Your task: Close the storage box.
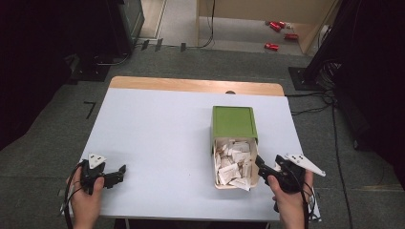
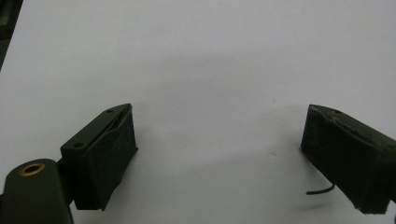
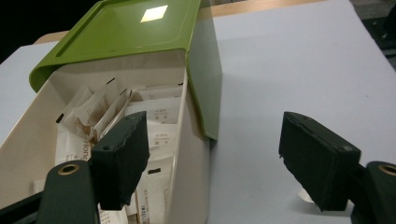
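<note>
A green box [image 1: 234, 121] stands right of the table's middle, with its cream drawer [image 1: 216, 183] pulled out toward me. The drawer holds several white sachets [image 1: 234, 162]. My right gripper [image 1: 261, 164] is open at the drawer's right side. In the right gripper view its jaws straddle the drawer's right wall [image 3: 191, 154]: one jaw hangs over the sachets [image 3: 154, 126], the other over bare table, and neither pad presses on anything. The green box [image 3: 126, 28] rises behind them. My left gripper [image 1: 119, 172] rests at the near left, open [image 2: 219, 154] over bare white table.
The white table [image 1: 157, 138] has a wooden strip [image 1: 191, 85] along its far edge. Red cans [image 1: 277, 33] lie on the floor beyond it. Cables [image 1: 310, 102] and dark stands sit on the carpet at the right.
</note>
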`<state>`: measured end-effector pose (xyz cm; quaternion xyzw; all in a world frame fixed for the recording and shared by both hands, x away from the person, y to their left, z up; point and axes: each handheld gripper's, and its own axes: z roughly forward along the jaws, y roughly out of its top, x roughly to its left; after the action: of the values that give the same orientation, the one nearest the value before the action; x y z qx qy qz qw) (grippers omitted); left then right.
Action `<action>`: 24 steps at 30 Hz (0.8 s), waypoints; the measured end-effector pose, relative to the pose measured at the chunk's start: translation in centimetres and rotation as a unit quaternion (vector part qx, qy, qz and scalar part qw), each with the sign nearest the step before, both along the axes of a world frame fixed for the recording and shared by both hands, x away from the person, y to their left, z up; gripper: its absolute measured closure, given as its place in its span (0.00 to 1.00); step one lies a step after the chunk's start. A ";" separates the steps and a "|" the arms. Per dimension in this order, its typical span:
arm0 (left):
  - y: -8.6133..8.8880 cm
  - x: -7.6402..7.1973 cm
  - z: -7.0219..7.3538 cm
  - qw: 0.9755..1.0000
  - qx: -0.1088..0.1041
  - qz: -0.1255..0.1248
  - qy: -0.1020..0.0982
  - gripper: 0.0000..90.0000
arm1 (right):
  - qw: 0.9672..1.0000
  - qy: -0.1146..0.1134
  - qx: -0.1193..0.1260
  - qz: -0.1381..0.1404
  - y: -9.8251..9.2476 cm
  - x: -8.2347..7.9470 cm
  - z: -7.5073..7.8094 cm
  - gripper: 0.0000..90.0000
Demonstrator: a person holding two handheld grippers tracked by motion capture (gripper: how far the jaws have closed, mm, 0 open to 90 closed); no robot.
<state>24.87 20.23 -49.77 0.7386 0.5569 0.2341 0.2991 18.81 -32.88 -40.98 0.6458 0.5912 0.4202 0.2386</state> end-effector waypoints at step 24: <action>0.0 0.0 0.0 1.000 -0.001 0.000 0.000 0.12 | 0.999 0.031 -0.022 0.008 1.2 0.2 -2.4 0.64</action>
<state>24.87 20.24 -49.77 0.7384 0.5571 0.2339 0.2995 19.02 -31.67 -43.39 0.6484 0.6123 0.3890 0.2310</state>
